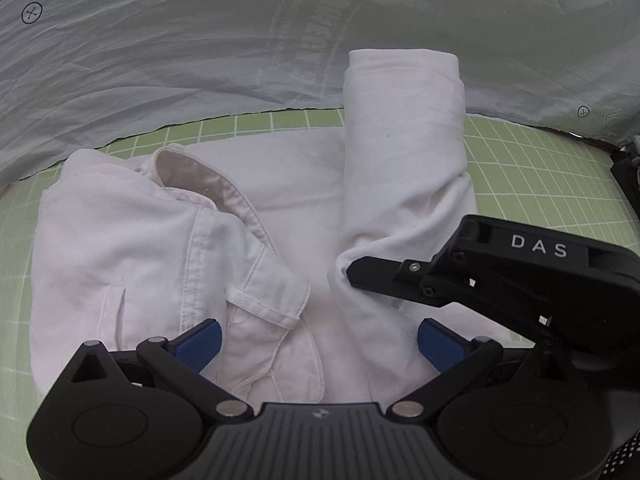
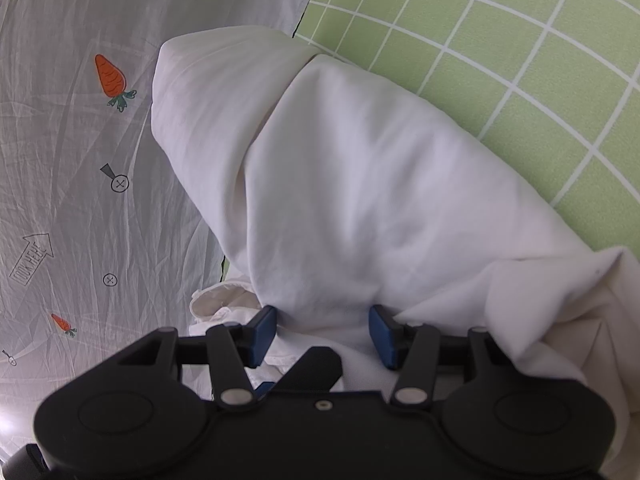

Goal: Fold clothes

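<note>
— So, how do the left gripper's [image 1: 318, 342] blue-padded fingers [image 1: 200, 344] stand?
— Spread wide, nothing pinched, poised over the white cotton button-up shirt [image 1: 168, 240] near its collar [image 1: 208, 188].
— And the right gripper [image 2: 322, 332]?
— Its fingers [image 2: 382, 336] are parted too, with a hump of the shirt's folded sleeve [image 2: 340, 184] bulging between them; whether the pads actually press the cloth, I cannot tell.
— Where does the shirt lie?
— Partly folded on the green grid-lined cutting mat [image 1: 520, 168], its sleeve reaching onto the pale grey carrot-printed sheet [image 2: 80, 140] that covers the desk beyond.
</note>
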Motion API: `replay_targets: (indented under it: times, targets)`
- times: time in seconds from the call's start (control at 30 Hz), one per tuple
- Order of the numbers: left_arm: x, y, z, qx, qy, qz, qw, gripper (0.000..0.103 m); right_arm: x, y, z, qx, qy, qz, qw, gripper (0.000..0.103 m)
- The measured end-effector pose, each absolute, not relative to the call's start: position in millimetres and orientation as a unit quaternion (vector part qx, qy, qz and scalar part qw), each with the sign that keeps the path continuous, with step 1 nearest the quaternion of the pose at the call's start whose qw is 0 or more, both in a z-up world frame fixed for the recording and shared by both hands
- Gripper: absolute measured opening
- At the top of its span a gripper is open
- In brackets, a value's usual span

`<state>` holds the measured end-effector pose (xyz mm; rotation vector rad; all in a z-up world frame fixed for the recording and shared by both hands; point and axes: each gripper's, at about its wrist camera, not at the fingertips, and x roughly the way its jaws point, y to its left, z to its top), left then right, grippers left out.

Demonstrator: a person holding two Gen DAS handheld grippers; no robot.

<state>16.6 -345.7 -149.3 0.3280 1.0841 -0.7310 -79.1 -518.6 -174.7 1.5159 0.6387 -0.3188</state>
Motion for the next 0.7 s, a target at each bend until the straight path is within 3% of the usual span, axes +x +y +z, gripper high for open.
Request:
replay_targets:
  times: [0.23,0.3,0.5,0.7]
  targets:
    - [17.8,-346.6,-159.4,0.139,0.51,-0.345,0.776,0.092,-77.5,-527.0,-159.9,0.676,0.281,-0.142,0.666,0.051]
    - [17.9,-345.8,-162.0,0.131,0.515,-0.343,0.774,0.089,-66.0,-521.7,-180.2,0.679,0.279,-0.143,0.664,0.051]
    - [20.2,-343.4,-161.6,0.124,0.524,-0.34,0.771,0.088,-73.0,-527.6,-180.2,0.692,0.28,-0.148,0.648,0.051]
    - [19.4,-343.1,-162.8,0.127,0.526,-0.335,0.772,0.087,-79.7,-532.9,-160.7,0.699,0.27,-0.157,0.643,0.059]
